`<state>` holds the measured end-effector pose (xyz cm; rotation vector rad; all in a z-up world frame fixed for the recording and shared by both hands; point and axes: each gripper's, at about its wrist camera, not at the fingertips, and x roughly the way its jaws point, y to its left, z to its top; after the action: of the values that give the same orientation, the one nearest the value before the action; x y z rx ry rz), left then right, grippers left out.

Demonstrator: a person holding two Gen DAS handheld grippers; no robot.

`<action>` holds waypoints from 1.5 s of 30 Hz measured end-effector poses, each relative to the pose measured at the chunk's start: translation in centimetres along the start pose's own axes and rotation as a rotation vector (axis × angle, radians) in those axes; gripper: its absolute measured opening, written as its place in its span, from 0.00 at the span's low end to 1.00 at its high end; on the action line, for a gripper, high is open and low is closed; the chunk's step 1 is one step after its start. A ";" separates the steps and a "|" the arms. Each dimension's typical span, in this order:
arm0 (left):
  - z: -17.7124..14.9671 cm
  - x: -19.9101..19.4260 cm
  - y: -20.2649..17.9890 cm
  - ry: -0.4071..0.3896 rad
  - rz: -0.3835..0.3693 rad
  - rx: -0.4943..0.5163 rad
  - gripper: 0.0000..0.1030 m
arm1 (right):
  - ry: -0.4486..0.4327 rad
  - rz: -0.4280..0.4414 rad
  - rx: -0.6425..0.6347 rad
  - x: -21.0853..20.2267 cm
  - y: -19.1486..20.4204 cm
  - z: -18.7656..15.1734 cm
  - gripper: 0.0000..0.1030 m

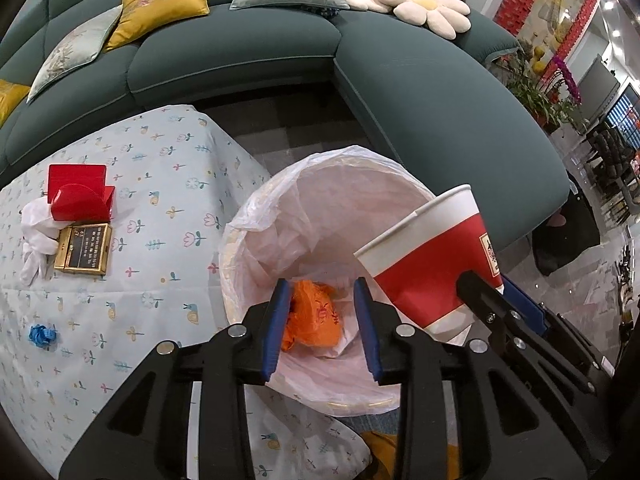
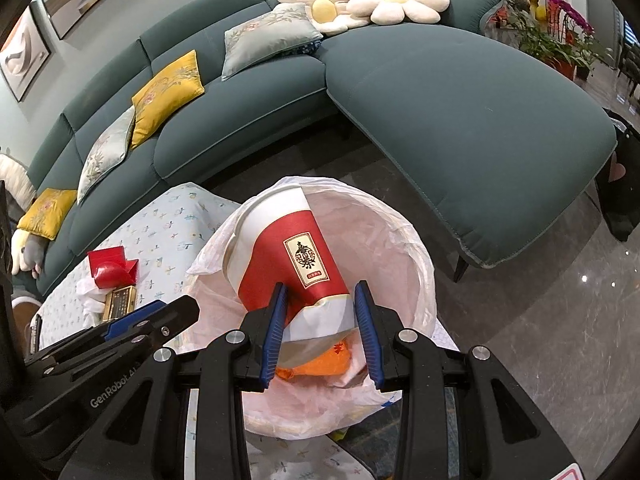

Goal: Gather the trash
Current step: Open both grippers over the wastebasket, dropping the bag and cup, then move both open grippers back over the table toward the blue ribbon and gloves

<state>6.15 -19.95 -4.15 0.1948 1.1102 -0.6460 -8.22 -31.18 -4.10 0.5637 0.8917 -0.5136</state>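
Right wrist: cup (image 2: 288, 264) over bin rim (image 2: 424, 280).

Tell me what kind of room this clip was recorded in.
Most likely a home living room: a large teal sectional sofa with throw cushions, framed pictures on the wall, and a low table under a flowered cloth beside a lined trash bin.

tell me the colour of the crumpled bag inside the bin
Orange bag, clearest in the left wrist view.
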 end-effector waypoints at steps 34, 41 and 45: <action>-1.0 -1.7 7.6 -0.028 0.076 -0.132 0.46 | 0.050 -0.061 -0.151 0.8 6.8 0.4 0.45; -1.8 -2.5 10.6 -0.032 0.098 -0.176 0.48 | 0.055 -0.059 -0.185 0.8 9.3 -0.1 0.52; -2.4 -3.0 12.8 -0.039 0.118 -0.215 0.53 | 0.062 -0.054 -0.213 1.0 11.0 -0.5 0.53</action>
<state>10.74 -7.46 -4.75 0.0625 1.1137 -0.4204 -1.06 -22.88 -2.55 0.3638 1.0092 -0.4453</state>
